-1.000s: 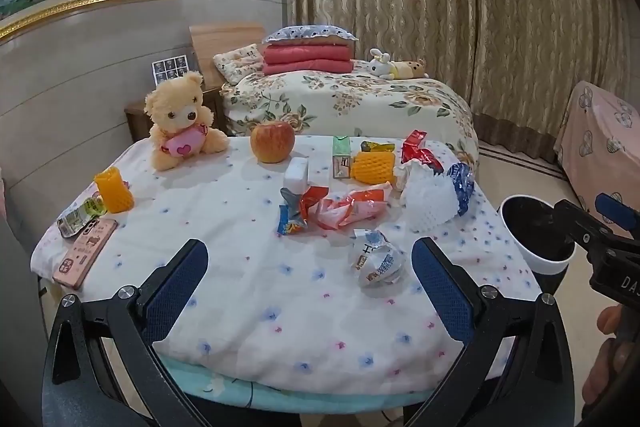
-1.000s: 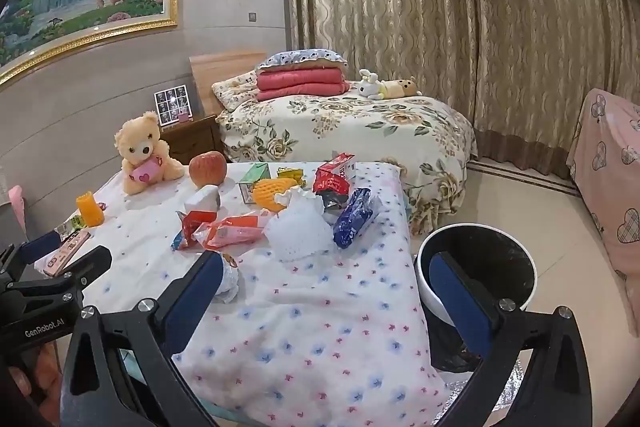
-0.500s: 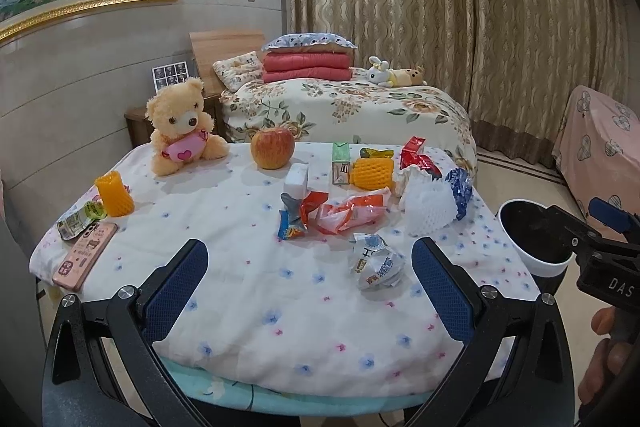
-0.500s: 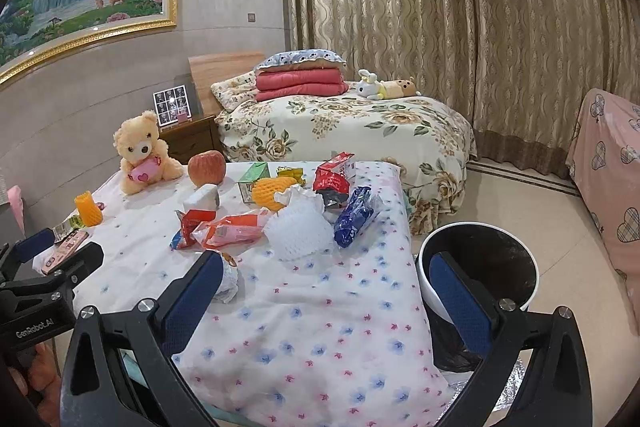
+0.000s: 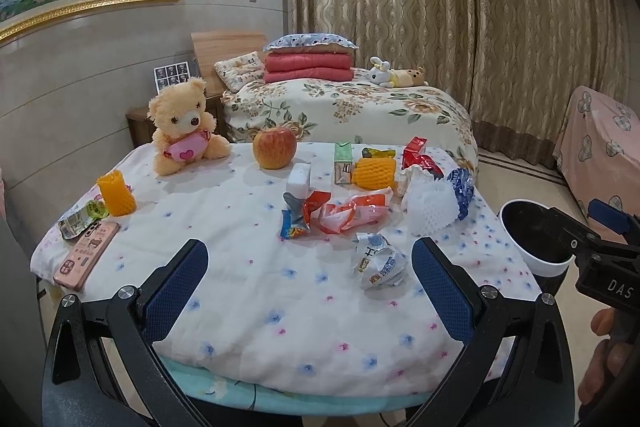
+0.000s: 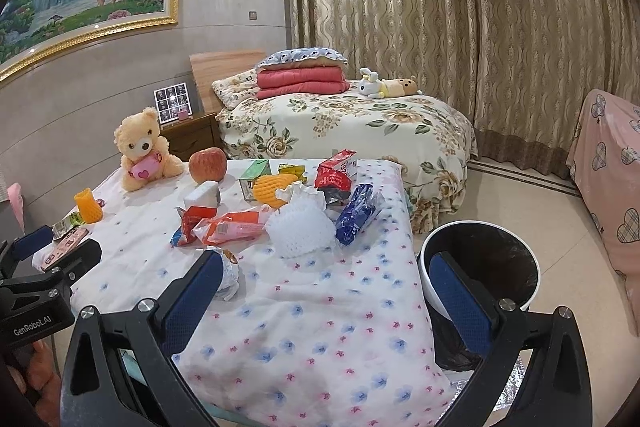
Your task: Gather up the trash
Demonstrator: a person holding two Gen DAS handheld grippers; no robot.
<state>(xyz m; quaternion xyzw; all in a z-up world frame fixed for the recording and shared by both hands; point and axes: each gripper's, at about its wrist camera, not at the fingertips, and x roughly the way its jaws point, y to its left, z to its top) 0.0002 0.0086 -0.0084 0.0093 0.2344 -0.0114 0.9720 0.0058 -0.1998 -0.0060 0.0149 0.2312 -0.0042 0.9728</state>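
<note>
Several bits of trash lie on the flowered tablecloth: a crumpled white wrapper, a red-orange wrapper, white foam fruit netting, a blue packet and a red packet. A white bin with a black liner stands on the floor right of the table. My left gripper hangs open over the table's near edge, with the crumpled wrapper just ahead between its fingers. My right gripper is open too, empty, above the table's near right part beside the bin.
A teddy bear, an apple, a green carton, a white box, orange foam nets, and a pink phone share the table. Behind stand a bed and curtains. A pink-covered piece is at right.
Both grippers have drawn back a little from the table, so the objects look slightly farther. Nothing on the table has moved.
</note>
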